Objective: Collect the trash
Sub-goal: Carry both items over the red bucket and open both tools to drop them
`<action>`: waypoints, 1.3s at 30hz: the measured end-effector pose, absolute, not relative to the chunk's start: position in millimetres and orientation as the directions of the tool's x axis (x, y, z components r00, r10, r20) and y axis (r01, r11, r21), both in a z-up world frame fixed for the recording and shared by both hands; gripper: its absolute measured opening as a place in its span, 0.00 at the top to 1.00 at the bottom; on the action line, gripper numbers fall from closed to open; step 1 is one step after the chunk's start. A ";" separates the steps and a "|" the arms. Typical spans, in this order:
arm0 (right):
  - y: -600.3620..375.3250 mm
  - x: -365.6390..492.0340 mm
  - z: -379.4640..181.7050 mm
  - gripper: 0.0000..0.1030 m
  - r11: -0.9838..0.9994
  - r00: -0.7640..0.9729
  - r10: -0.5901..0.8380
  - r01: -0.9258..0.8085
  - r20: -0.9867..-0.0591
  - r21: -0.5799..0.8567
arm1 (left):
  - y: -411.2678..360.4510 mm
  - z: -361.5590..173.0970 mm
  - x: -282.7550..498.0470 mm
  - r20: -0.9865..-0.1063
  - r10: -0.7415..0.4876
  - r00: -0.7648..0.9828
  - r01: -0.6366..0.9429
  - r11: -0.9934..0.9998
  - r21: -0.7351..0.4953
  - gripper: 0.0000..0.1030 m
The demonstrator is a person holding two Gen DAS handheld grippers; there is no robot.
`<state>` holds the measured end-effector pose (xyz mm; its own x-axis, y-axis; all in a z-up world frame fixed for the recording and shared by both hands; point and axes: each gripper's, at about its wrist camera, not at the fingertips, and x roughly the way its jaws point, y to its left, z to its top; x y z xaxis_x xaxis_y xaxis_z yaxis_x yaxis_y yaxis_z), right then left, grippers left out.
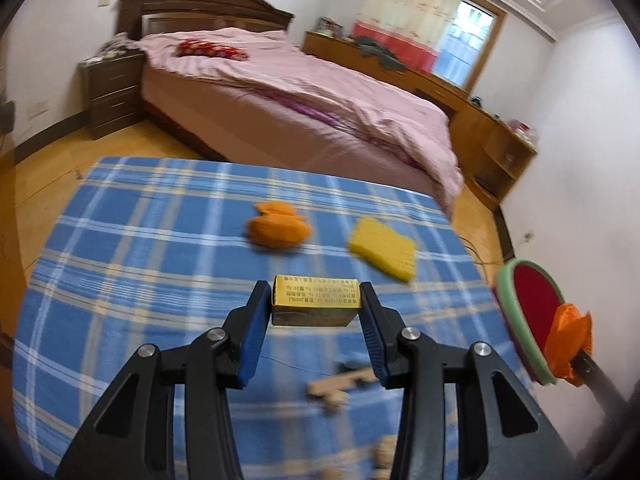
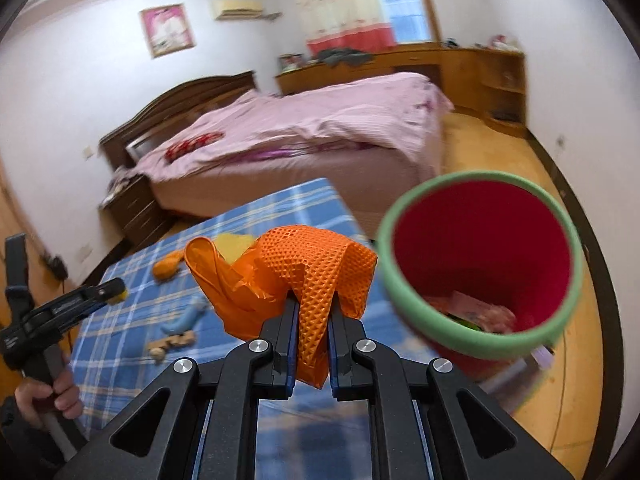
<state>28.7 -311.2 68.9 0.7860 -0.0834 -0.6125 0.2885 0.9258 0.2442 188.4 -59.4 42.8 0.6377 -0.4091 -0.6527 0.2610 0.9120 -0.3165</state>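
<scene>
My left gripper [image 1: 316, 300] is shut on a small gold box [image 1: 315, 300] and holds it above the blue plaid table [image 1: 140, 240]. My right gripper [image 2: 313, 308] is shut on a crumpled orange glove [image 2: 304, 268], next to the rim of a red bin with a green rim [image 2: 480, 264]. The bin holds some wrappers. In the left wrist view the bin [image 1: 528, 316] and the glove [image 1: 570, 336] show at the right, beyond the table's edge. The left gripper [image 2: 114, 290] also shows at the left of the right wrist view.
On the table lie an orange plush toy [image 1: 278, 228], a yellow sponge [image 1: 384, 252], a wooden toy [image 1: 340, 388] and a blue toy [image 2: 186, 318]. A pink bed [image 1: 300, 96] stands behind the table, a nightstand [image 1: 112, 88] to its left, and wooden cabinets [image 1: 492, 136] along the wall.
</scene>
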 end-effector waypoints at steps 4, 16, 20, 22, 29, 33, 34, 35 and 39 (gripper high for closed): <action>-337.9 3.2 65.0 0.89 0.893 0.778 -0.118 0.354 -0.617 0.276 | -86.0 53.4 173.9 -0.646 -0.445 0.620 0.315 0.895 -0.315 0.57; -400.6 -35.6 53.6 0.89 0.811 0.766 -0.164 0.463 -0.622 0.357 | -174.9 63.0 145.5 -0.671 -0.515 0.534 0.447 0.845 -0.293 0.57; -420.3 -43.3 54.7 0.89 0.792 0.767 -0.183 0.486 -0.615 0.370 | -212.9 66.6 138.9 -0.669 -0.555 0.495 0.512 0.808 -0.292 0.57; -425.5 -42.6 55.9 0.89 0.788 0.766 -0.196 0.494 -0.612 0.367 | -229.0 68.3 136.0 -0.666 -0.569 0.482 0.536 0.793 -0.290 0.57; -447.0 -31.0 56.0 0.89 0.787 0.768 -0.199 0.496 -0.609 0.368 | -287.3 67.8 127.1 -0.661 -0.614 0.432 0.617 0.735 -0.280 0.57; -454.1 -24.9 51.1 0.89 0.790 0.765 -0.202 0.496 -0.611 0.360 | -315.8 60.0 128.1 -0.682 -0.606 0.410 0.644 0.722 -0.254 0.57; -455.8 -24.1 49.4 0.89 0.789 0.763 -0.208 0.500 -0.612 0.357 | -323.6 56.3 128.8 -0.687 -0.603 0.406 0.651 0.718 -0.246 0.57; -457.8 -23.4 47.2 0.89 0.787 0.762 -0.210 0.504 -0.613 0.357 | -328.8 53.0 129.1 -0.692 -0.599 0.402 0.654 0.717 -0.241 0.57; -465.2 -21.0 37.3 0.88 0.778 0.756 -0.201 0.509 -0.623 0.367 | -345.8 40.0 132.3 -0.708 -0.603 0.369 0.671 0.699 -0.246 0.57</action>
<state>-21.0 -465.2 37.3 0.7563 -0.2007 -0.6227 0.5091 0.7783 0.3675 132.3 -345.8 40.0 0.3685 -0.6029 -0.7076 0.6710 0.6993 -0.2463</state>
